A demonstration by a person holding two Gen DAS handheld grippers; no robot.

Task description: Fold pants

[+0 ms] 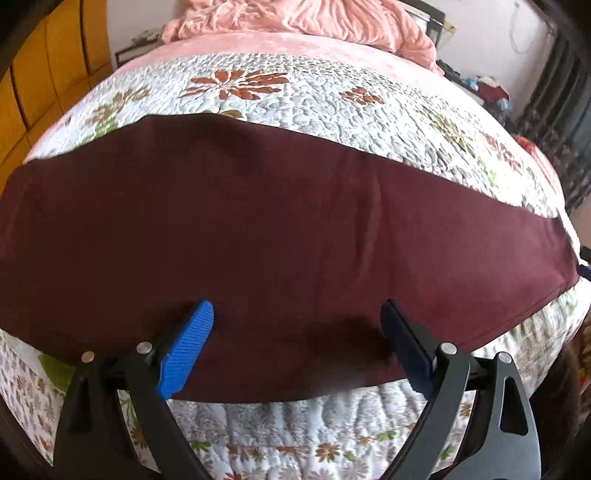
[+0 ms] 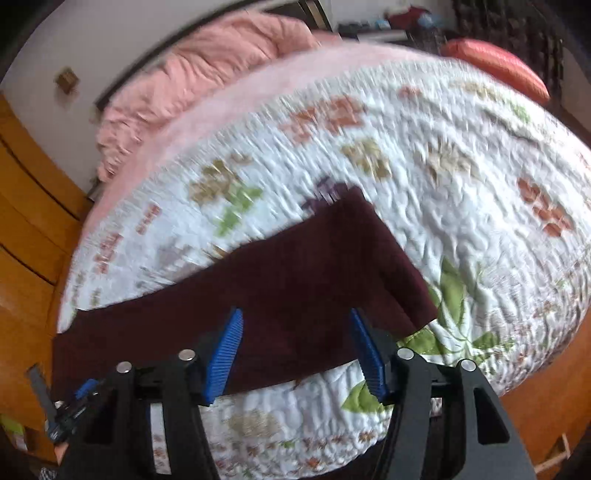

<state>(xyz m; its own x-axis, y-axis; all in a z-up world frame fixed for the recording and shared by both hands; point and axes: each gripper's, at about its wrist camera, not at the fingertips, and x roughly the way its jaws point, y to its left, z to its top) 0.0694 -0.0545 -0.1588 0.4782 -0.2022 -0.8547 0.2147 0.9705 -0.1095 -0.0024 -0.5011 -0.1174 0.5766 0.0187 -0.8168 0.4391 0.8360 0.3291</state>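
Note:
Dark maroon pants (image 1: 258,229) lie flat in a long band across the flowered quilt (image 1: 314,92) on the bed. My left gripper (image 1: 297,314) is open, its blue pads (image 1: 188,347) hovering over the near edge of the pants, holding nothing. In the right wrist view the pants (image 2: 288,280) run from lower left to a squared end near the middle. My right gripper (image 2: 295,332) is open and empty above the pants' near edge, close to that end. The left gripper (image 2: 74,406) shows at the lower left of that view.
A pink blanket (image 1: 314,18) is heaped at the head of the bed. An orange pillow (image 2: 498,66) lies at the far right edge. A wooden wardrobe (image 2: 29,221) stands left of the bed. Clutter (image 1: 487,88) sits by the far wall.

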